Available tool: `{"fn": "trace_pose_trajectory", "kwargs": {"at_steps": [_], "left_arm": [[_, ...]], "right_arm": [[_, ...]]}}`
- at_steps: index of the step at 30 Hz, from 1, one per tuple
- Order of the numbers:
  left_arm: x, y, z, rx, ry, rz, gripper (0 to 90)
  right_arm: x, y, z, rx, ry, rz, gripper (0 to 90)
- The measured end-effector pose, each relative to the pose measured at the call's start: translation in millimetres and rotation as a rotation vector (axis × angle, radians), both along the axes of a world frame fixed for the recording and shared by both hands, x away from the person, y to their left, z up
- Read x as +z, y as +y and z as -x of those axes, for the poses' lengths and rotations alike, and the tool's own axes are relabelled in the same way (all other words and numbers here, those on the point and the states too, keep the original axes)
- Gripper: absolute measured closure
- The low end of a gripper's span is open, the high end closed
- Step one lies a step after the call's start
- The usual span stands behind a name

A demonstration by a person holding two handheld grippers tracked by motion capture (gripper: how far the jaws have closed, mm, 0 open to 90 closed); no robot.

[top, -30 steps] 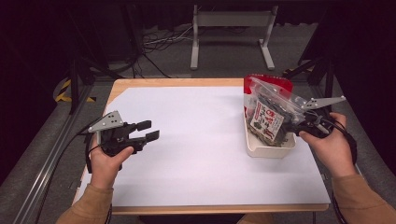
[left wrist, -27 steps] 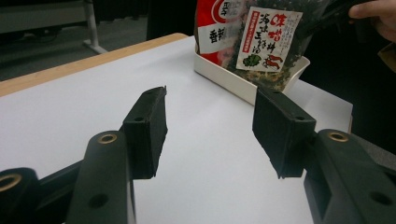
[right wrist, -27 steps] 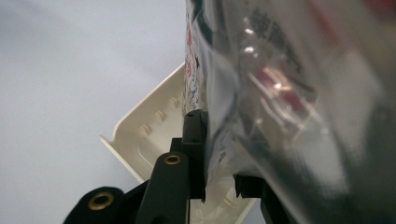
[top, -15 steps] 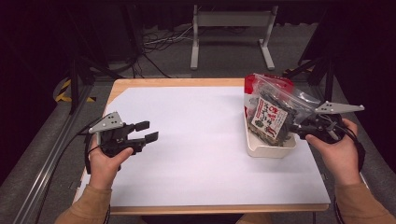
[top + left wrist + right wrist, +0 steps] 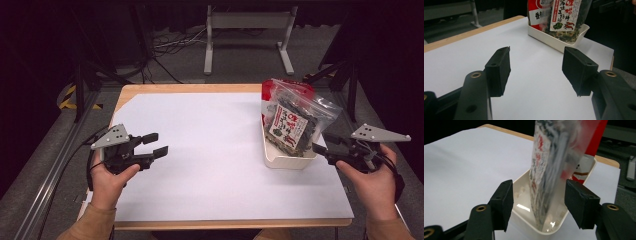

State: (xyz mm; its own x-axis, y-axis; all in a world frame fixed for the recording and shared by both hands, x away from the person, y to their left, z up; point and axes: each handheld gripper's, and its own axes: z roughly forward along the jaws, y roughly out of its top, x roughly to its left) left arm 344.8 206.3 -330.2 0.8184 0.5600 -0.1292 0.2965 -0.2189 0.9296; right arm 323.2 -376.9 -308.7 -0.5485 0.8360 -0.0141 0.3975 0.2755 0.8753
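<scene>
1. Wooden-edged table [image 5: 150, 90], covered by a large white paper sheet [image 5: 210, 150]; the sheet reaches nearly to every edge.
2. Narrow white plastic tray [image 5: 280, 157] at the right side of the sheet, its long axis running from the person's side toward the far edge.
3. Clear zip-top bag of dark dried food with a red-and-white printed label [image 5: 295, 120] stands in the tray, bottom down, sealed top up and leaning toward the right. Its broad face looks toward the left gripper. Just behind it in the tray stands a red packet [image 5: 270, 92].
4. Left gripper [image 5: 156, 145], held in the left hand [image 5: 111, 177] over the left part of the sheet, well apart from the tray. Jaws stand wide apart with nothing between them, pointing right.
5. Right gripper [image 5: 320, 148], held in the right hand [image 5: 370, 175] at the tray's right near corner, pointing left at the bag. Jaws are spread, touching nothing I can make out.
6. View differences: the left gripper view gives the bag label [image 5: 565, 13] face-on with red and dark characters; the right gripper view takes the bag [image 5: 551, 170] edge-on, blurred, between the spread jaws but beyond their tips, and shows the glossy tray interior [image 5: 524, 192], which the high view does not.
</scene>
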Motion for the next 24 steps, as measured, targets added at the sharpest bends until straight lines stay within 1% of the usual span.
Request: {"fn": "trace_pose_trajectory", "kwargs": {"at_steps": [1,2,5,6,10,12,13,14,16,17,18,19,20,21,22,23,24], "left_arm": [[-0.3,2.2,3.5,0.003,0.003,0.002,40.4],[-0.3,2.2,3.5,0.003,0.003,0.002,40.3],[-2.4,10.4,12.6,0.008,0.0,-0.003,40.2],[-2.4,10.4,12.6,0.008,0.0,-0.003,40.2],[-7.5,17.7,19.2,0.011,0.003,-0.004,40.2],[-10.5,19.8,21.4,0.004,0.019,0.001,39.7],[-12.2,20.6,21.7,0.003,0.014,0.001,39.1],[-13.7,21.2,22.8,0.0,0.022,0.001,38.9],[-16.6,22.3,23.7,-0.003,0.019,-0.002,38.7],[-17.8,22.3,24.5,-0.004,0.027,0.004,38.6],[-18.8,22.8,24.3,-0.009,0.019,0.001,38.5],[-19.8,22.7,25.1,-0.011,0.022,0.006,38.4],[-20.4,23.1,25.5,-0.015,0.023,0.002,38.3],[-21.6,23.4,25.4,-0.014,0.014,0.002,38.3],[-21.6,23.4,25.4,-0.014,0.014,0.002,38.2],[-22.9,23.5,25.8,-0.018,0.018,0.005,38.2],[-22.9,23.5,25.8,-0.018,0.018,0.005,38.1]], "right_arm": [[-1.5,0.5,3.1,0.008,-0.003,-0.003,39.9],[-1.5,0.5,3.1,0.008,-0.003,-0.003,39.9],[-10.5,4.7,13.6,0.046,-0.019,-0.005,39.1],[-10.5,4.7,13.6,0.046,-0.019,-0.005,39.1],[-19.6,11.5,17.5,0.099,-0.048,-0.013,38.7],[-24.5,15.8,17.8,0.123,-0.057,-0.023,38.4],[-27.2,18.0,17.6,0.133,-0.06,-0.026,38.3],[-30.3,20.4,17.1,0.143,-0.064,-0.035,38.0],[-37.0,25.0,15.5,0.162,-0.059,-0.046,37.1],[-40.6,27.0,14.3,0.172,-0.053,-0.05,37.0],[-44.2,28.8,13.5,0.183,-0.056,-0.054,37.1],[-47.5,30.4,12.7,0.189,-0.057,-0.06,37.1],[-50.4,31.9,12.2,0.198,-0.057,-0.066,37.0],[-55.6,35.4,11.7,0.222,-0.072,-0.081,37.1],[-55.6,35.4,11.7,0.222,-0.072,-0.081,37.1],[-60.4,39.2,11.4,0.248,-0.085,-0.084,37.0],[-60.4,39.2,11.4,0.248,-0.085,-0.084,37.0]]}}
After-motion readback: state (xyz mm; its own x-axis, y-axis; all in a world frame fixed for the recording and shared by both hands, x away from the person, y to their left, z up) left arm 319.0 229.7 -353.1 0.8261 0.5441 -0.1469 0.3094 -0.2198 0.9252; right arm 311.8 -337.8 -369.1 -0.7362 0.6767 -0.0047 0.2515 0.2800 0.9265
